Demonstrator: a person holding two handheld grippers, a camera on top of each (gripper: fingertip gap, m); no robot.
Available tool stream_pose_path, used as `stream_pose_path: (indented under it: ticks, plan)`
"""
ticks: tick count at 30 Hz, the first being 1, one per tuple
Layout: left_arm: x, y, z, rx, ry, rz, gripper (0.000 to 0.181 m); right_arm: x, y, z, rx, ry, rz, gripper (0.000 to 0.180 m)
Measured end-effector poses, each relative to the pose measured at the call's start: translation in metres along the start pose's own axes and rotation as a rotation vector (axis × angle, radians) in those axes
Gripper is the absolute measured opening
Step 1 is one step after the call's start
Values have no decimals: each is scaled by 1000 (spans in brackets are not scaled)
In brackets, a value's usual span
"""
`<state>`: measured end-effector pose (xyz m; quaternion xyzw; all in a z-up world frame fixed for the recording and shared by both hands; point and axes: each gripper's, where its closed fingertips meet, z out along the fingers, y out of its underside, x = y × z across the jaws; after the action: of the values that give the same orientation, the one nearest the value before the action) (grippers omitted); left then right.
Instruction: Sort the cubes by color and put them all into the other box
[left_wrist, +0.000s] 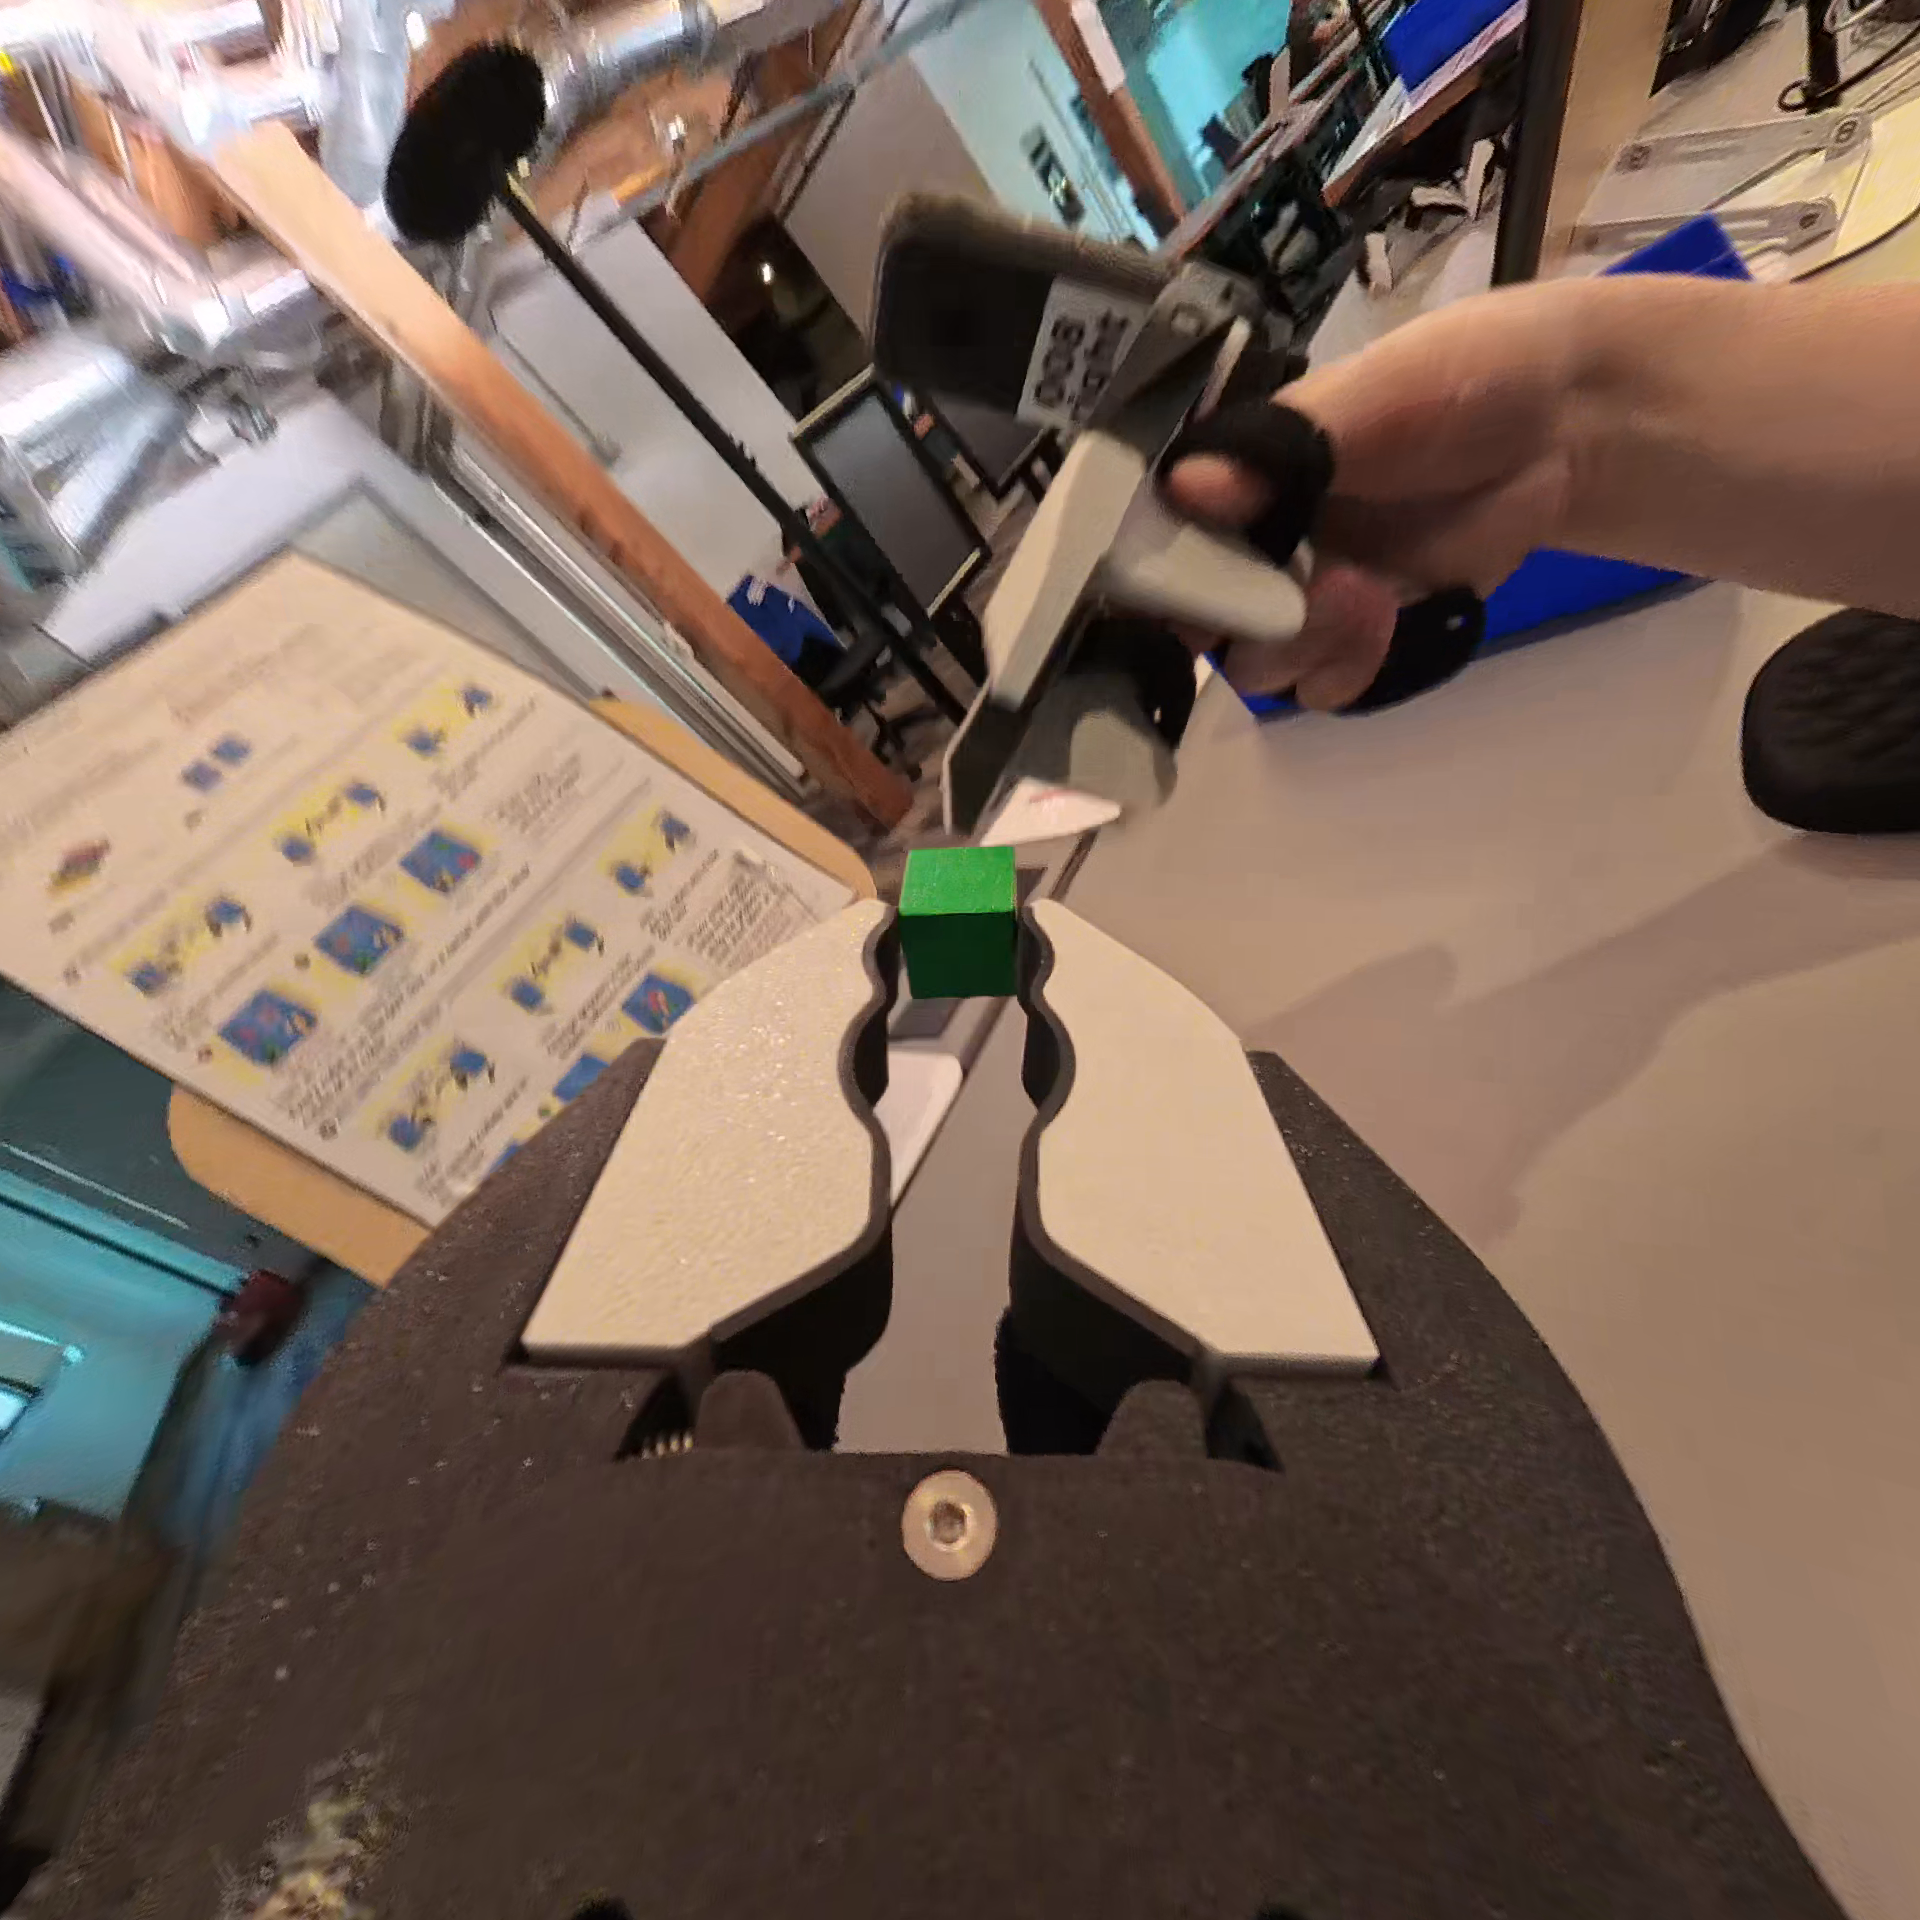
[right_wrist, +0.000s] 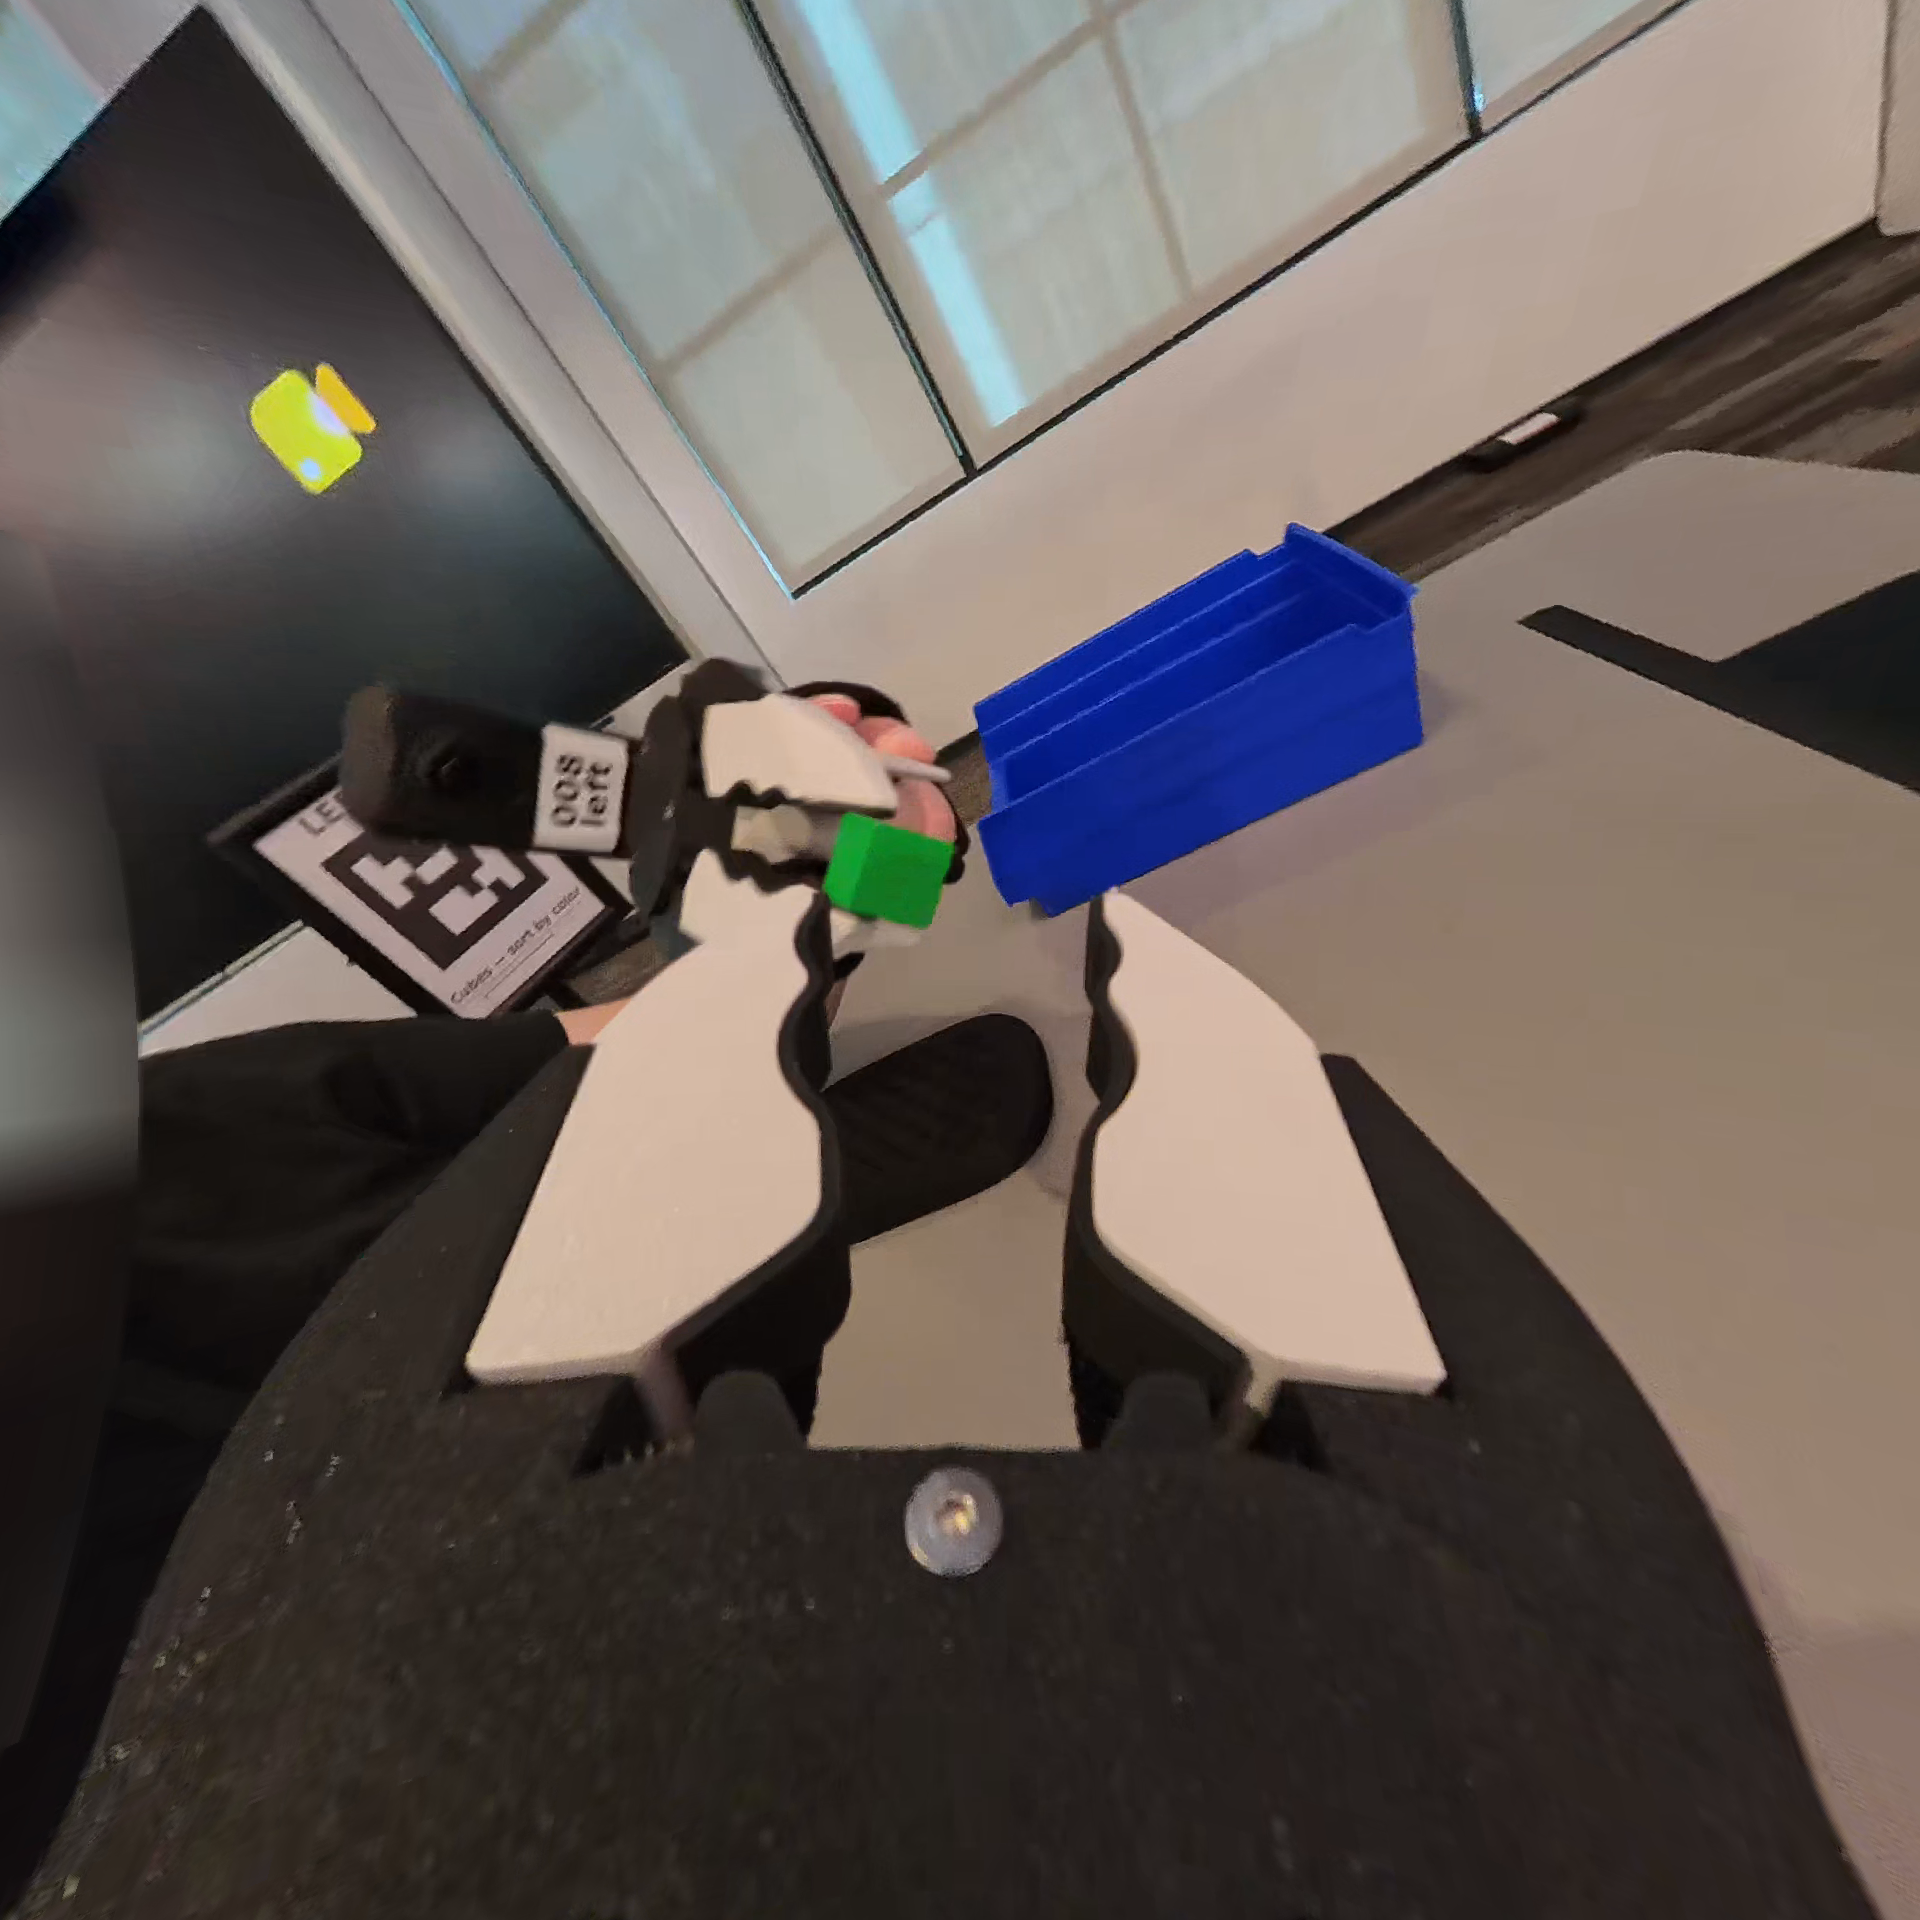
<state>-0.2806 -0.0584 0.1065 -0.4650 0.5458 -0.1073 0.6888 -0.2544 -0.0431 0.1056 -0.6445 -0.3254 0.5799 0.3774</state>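
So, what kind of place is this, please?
Probably a lab or workshop in an office building. A grey table holds a blue box, a picture instruction sheet lies beside it, and dark screens stand behind.

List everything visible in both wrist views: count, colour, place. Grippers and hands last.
green cube: 1, green, clamped between the left gripper's fingertips, held above the table
blue bin: 1, blue, on the grey table, past the right gripper's tips; what shows of its inside looks empty
table: 1, light grey
instruction sheet: 1, white with blue and yellow pictures, on a tan board, left side of the left wrist view
framed marker card: 1, black and white, standing behind the left gripper
dark screen: 1, black with a yellow icon, on the wall
window: 1, grey frame, behind the bin
left gripper: shut on the cube
right gripper: open, empty
hand: 1, holding the right gripper
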Motion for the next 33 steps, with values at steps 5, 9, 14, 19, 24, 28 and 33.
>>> stream_pose_path:
  ticks: [5,9,14,19,24,28,33]
  plan:
    - [7,-8,25,48,19,4,21,-2,1,0,8,-80,112,48]
    - [11,-8,31,79,26,6,21,8,9,4,-30,-52,138,47]
    - [12,-1,35,95,23,8,20,2,13,5,-55,-139,166,22]
    - [9,6,34,108,-11,-122,28,5,10,-3,-65,-109,120,21]
    - [26,42,24,60,48,-303,30,29,-16,-99,-95,300,-141,21]
    - [39,74,23,19,55,-381,15,75,2,-294,-195,1103,-182,21]
    - [49,89,32,-8,85,-428,15,94,85,-449,-128,1375,125,22]
